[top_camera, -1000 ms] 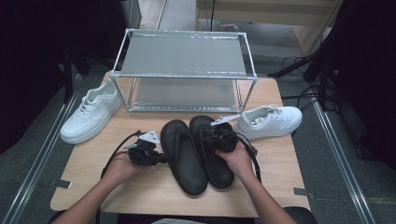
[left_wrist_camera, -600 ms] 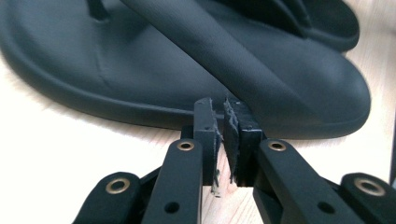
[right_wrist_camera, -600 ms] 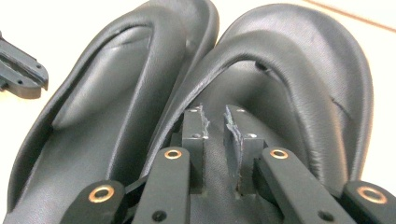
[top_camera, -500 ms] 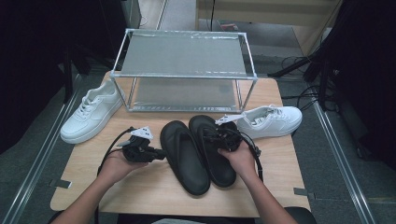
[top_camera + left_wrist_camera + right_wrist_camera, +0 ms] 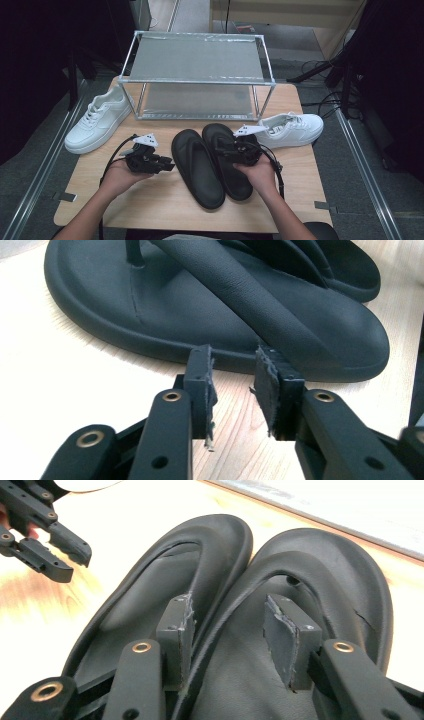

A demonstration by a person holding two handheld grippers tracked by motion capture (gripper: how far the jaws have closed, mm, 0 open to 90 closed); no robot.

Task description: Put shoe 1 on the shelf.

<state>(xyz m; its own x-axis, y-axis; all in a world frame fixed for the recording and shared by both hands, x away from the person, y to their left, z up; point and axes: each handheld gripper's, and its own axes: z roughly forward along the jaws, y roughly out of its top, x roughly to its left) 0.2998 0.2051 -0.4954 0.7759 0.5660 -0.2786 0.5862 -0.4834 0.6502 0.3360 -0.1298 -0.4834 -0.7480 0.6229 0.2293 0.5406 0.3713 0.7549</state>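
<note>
High view, hands: we see our two forearms come in from the near edge, each hand holding a tool over the bench [image 5: 165, 210].
Left tool [image 5: 167, 164]: our left hand has it just left of the left sandal, clear of the rubber; its jaws have just been opening and stand spread with nothing between them.
Left tool, own view: we see its pads [image 5: 199, 382] parted over bare wood, just short of the sandal's near edge, not touching it.
Right tool [image 5: 224, 148]: our right hand has it over the right sandal; its jaws have just been opening and stand spread, pinching nothing.
Right tool, own view: we see one pad [image 5: 176, 625] at the seam where the two sandals meet and the other over the right sandal's footbed; the strap runs between them, free of both.
Left sandal [image 5: 196, 167]: black, flat on the bench at its middle, toe away from us.
Right sandal [image 5: 231, 161]: black, touching the left one along its side.
Right sneaker [image 5: 292, 129]: white, just beyond our right hand, lying across the bench.
Left sneaker [image 5: 97, 120]: white, at the far left edge of the bench, well apart from the sandals.
Rack [image 5: 196, 80]: two metal shelves at the far side of the bench, behind everything else.
</note>
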